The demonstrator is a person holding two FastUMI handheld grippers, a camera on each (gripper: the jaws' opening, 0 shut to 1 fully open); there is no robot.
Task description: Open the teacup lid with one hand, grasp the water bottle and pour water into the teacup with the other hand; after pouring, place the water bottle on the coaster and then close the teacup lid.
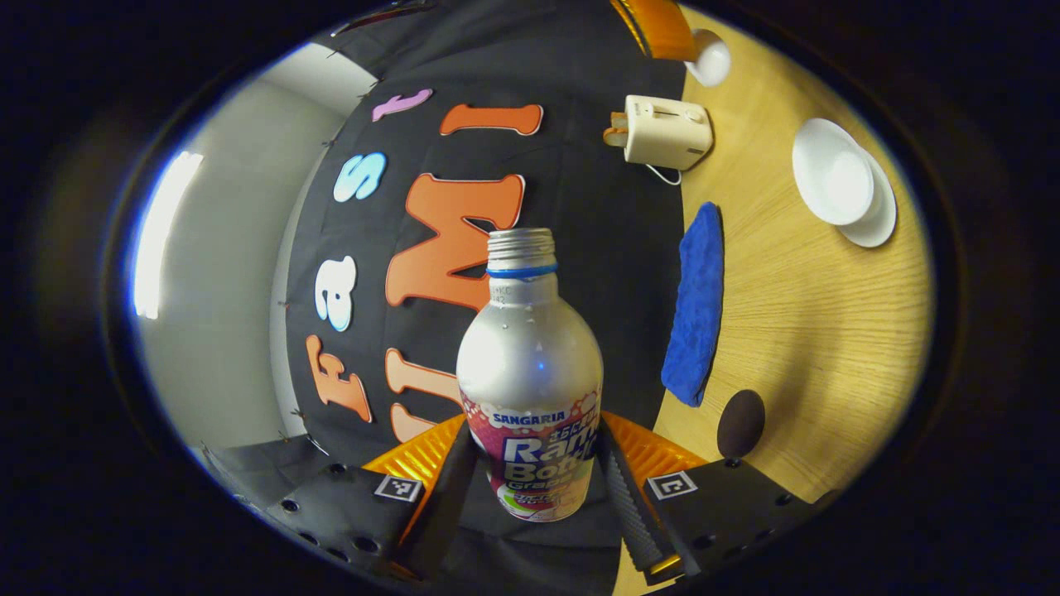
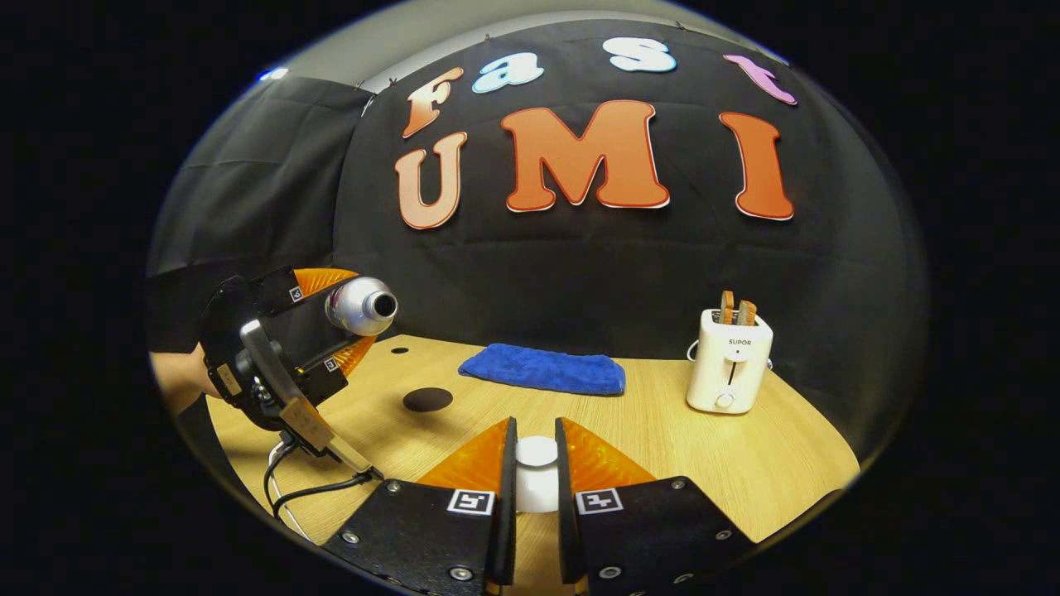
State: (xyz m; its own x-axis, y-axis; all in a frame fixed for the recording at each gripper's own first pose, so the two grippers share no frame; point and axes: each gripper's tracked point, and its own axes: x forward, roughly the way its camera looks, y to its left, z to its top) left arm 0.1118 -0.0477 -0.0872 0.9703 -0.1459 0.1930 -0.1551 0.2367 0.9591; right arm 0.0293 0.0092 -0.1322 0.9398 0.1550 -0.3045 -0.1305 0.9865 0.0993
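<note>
Left gripper clamped on water bottle, tipped sideways, uncapped, above table's left edge. Right gripper closed on teacup lid, apparently. Cup hidden. Risk: spilling before mouth reaches cup.

A blue towel, a dark round coaster at its 8 o'clock, and a white toaster at its 3 o'clock are laid out on the wooden worktop.
</note>
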